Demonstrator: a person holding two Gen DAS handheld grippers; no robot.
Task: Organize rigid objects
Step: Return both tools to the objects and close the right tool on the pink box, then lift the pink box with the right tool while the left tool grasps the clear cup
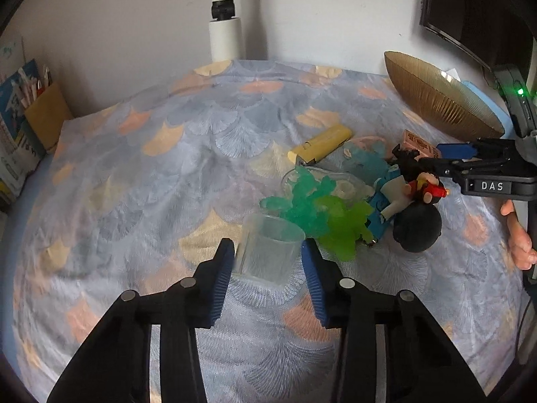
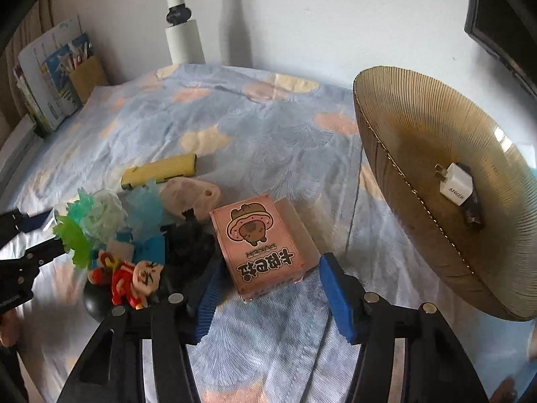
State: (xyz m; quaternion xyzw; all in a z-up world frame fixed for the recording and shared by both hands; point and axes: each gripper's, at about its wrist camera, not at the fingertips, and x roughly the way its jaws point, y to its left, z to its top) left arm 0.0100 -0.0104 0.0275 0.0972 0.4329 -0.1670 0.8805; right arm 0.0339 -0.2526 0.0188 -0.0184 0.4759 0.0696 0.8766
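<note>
Landmark: the gold bowl (image 2: 436,201) is taken as reference; it is seen standing at the right of the patterned cloth (image 2: 268,127), with its ribbed rim tilted toward the right wrist camera.
Bowl contents: a white charger (image 2: 455,184) marked ANKER is seen lying inside, touching a small dark item (image 2: 473,213) that cannot be identified.
Right gripper (image 2: 266,297): its blue pads are held apart, one on each side of the pink box (image 2: 265,241); whether the pads touch the box cannot be told.
Pink box: it is found just left of the bowl, lying flat, printed with a cartoon animal and the word POKER upside down to the camera.
Left gripper (image 1: 266,283): its pads are held apart around a clear cup (image 1: 268,252), which stands upright on the cloth; contact with the cup cannot be told.
Cup: it is placed well left of the bowl, at the near edge of the toy pile.
Pile: green spiky toys (image 1: 322,213), a figurine (image 2: 134,277) in red, a black ball (image 1: 418,228) and a pale pink shape (image 2: 191,198) are heaped together between cup and bowl.
Yellow tube (image 2: 159,171): it is laid flat behind the pile, farther left of the bowl.
Background: books (image 2: 50,77) and a white pole (image 2: 183,33) are seen against the wall, far left of the bowl.
</note>
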